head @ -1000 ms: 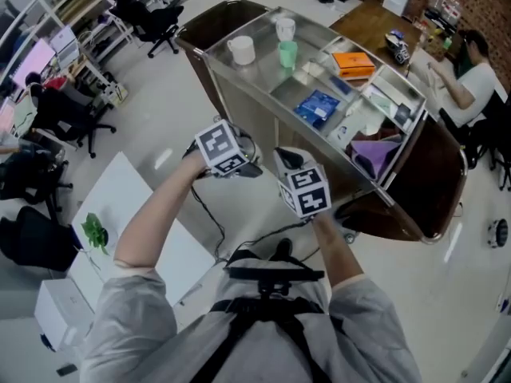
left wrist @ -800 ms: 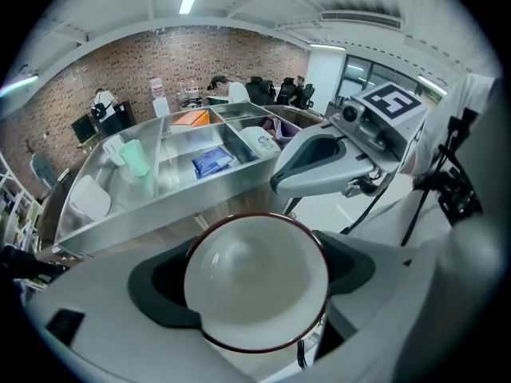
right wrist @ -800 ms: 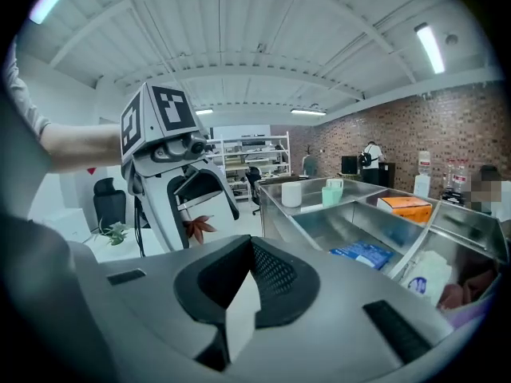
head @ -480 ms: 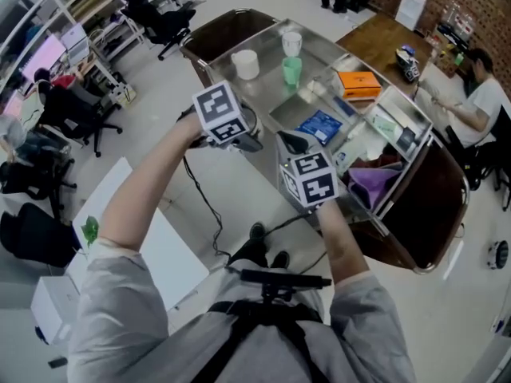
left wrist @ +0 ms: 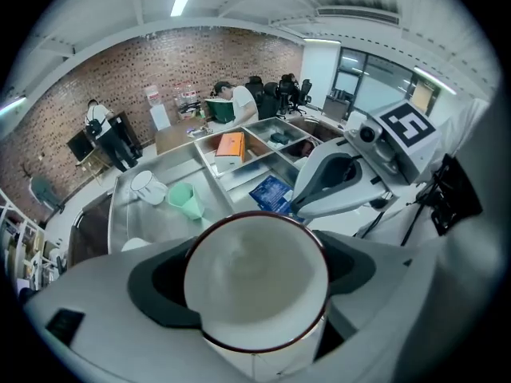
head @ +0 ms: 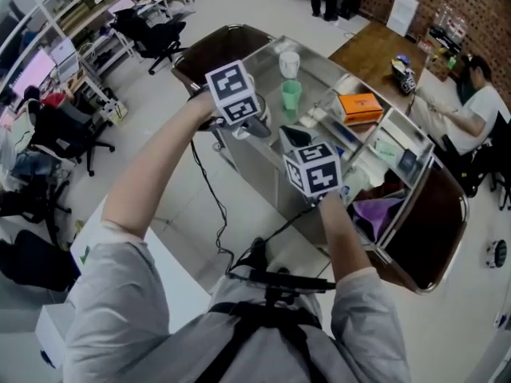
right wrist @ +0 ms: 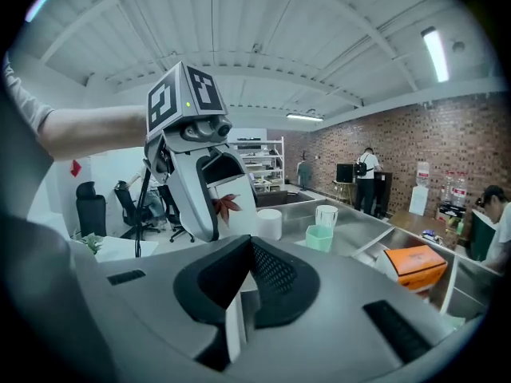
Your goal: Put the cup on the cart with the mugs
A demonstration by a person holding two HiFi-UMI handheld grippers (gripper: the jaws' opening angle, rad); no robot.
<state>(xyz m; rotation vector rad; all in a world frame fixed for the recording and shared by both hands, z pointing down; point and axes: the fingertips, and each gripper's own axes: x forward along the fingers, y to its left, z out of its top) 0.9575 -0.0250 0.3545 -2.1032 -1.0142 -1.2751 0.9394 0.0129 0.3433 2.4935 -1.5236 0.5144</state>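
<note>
Altogether three mugs point(left wrist: 148, 187), one cup point(left wrist: 255, 282)

Orange box point(head: 357, 104) lies flat; blue packet point(left wrist: 271, 191) near it, purple cloth point(head: 375, 211) well apart from both. Wooden table point(head: 369, 42) behind, one person point(head: 471, 94) seated beside it. Brick wall point(head: 471, 6) at back. Black office chairs point(head: 156, 22) at left, near desks with a monitor point(head: 36, 61).

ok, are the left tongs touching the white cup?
Touching. The left gripper view shows the white cup wedged between the left tongs, both jaws tight against its sides.
</note>
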